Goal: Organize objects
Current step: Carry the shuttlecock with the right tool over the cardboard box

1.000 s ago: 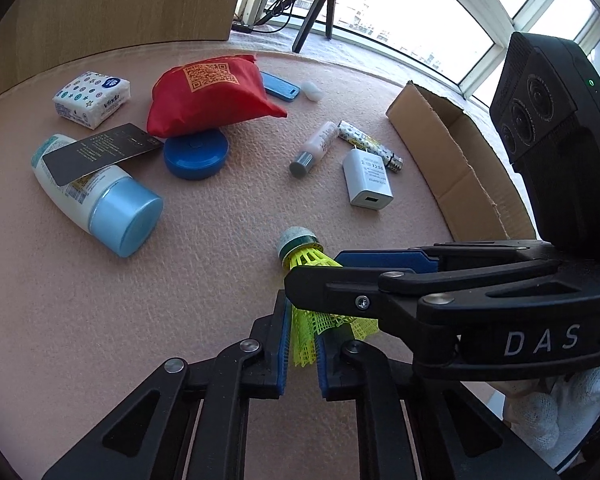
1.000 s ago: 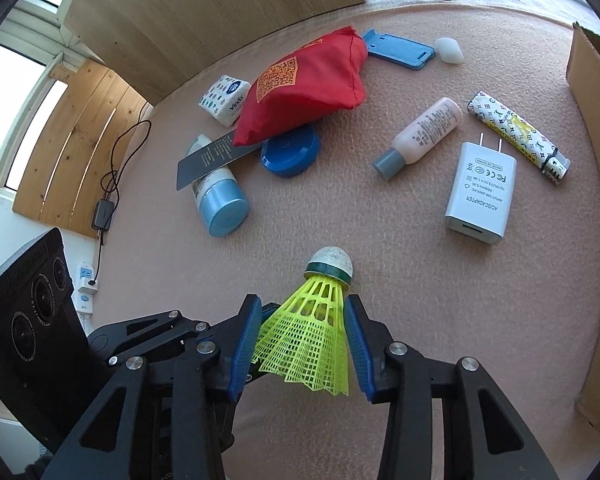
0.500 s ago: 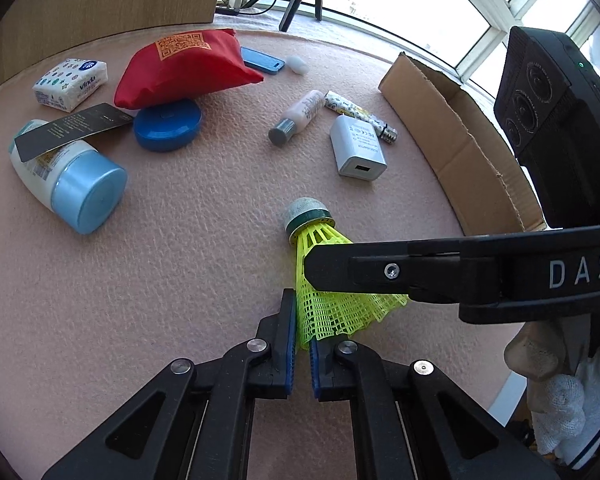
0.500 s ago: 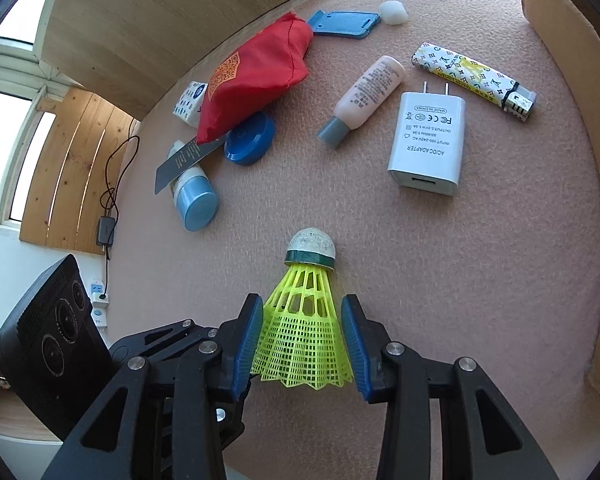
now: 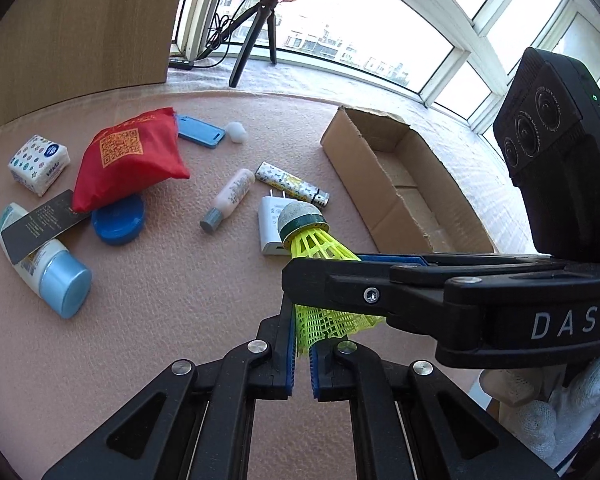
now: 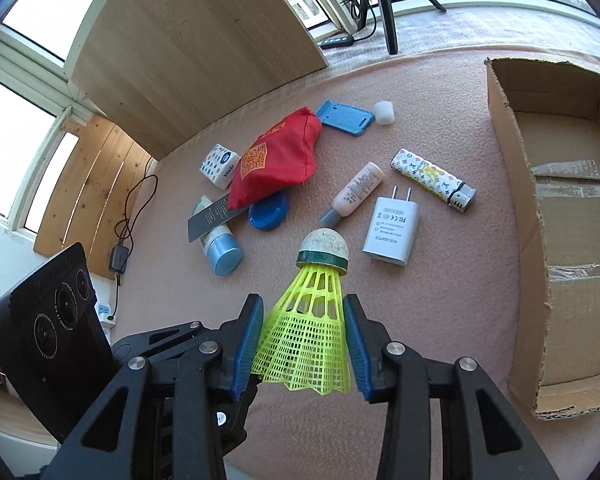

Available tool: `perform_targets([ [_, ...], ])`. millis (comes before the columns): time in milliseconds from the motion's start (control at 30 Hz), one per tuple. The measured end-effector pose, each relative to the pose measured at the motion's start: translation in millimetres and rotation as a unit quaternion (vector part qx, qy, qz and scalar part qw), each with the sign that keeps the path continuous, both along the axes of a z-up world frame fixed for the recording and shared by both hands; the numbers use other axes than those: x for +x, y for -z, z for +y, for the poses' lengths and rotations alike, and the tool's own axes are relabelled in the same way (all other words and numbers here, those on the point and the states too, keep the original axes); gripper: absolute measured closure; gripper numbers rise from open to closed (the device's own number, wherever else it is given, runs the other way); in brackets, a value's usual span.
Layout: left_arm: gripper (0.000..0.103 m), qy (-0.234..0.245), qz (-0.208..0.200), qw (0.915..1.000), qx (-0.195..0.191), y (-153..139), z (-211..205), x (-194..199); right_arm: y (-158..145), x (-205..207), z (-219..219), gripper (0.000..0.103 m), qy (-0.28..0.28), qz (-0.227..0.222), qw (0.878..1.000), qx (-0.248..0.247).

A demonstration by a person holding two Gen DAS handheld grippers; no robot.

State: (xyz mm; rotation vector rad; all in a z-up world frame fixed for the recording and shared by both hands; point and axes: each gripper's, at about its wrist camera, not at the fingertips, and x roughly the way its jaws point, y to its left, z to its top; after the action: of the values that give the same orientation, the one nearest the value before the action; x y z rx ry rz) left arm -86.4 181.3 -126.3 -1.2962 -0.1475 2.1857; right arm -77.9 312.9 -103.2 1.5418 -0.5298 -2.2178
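One shuttlecock, one box, two bottles.

Yellow mesh shuttlecock, grey cork tip forward, held aloft; open cardboard box right.

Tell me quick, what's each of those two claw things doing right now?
Left gripper: shut on the rim of the yellow shuttlecock.
Right gripper: shut on the shuttlecock's skirt, holding it above the table.
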Motion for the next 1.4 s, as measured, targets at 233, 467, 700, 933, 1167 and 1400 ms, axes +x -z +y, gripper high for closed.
perform_targets([
  [233,0.098,0.046,0.024,0.9985,0.019,-26.2,59.1,-7.5,-26.6,6.0,57.5,0.066,0.051,0.028,0.998,0.015],
  [467,0.098,0.086,0.029,0.9955,0.026,-32.6,121.2,-13.7,-35.7,11.2,110.6,0.066,0.096,0.038,0.994,0.032],
  [700,0.098,0.113,0.026,0.9929,0.025,-30.8,172.8,-17.8,-35.1,15.4,147.2,0.065,0.129,0.037,0.990,0.040],
  [933,0.049,0.126,0.027,0.9917,0.001,-30.2,190.8,-16.8,-36.2,19.6,160.3,0.049,0.155,0.040,0.984,0.073],
  [1167,0.043,0.104,0.031,0.9941,0.003,-35.3,168.7,-17.3,-42.8,22.6,160.7,0.049,0.168,0.049,0.981,0.086],
  [1400,0.043,0.064,0.029,0.9975,-0.002,-37.5,119.1,-18.3,-48.6,24.5,142.7,0.049,0.164,0.054,0.983,0.070],
])
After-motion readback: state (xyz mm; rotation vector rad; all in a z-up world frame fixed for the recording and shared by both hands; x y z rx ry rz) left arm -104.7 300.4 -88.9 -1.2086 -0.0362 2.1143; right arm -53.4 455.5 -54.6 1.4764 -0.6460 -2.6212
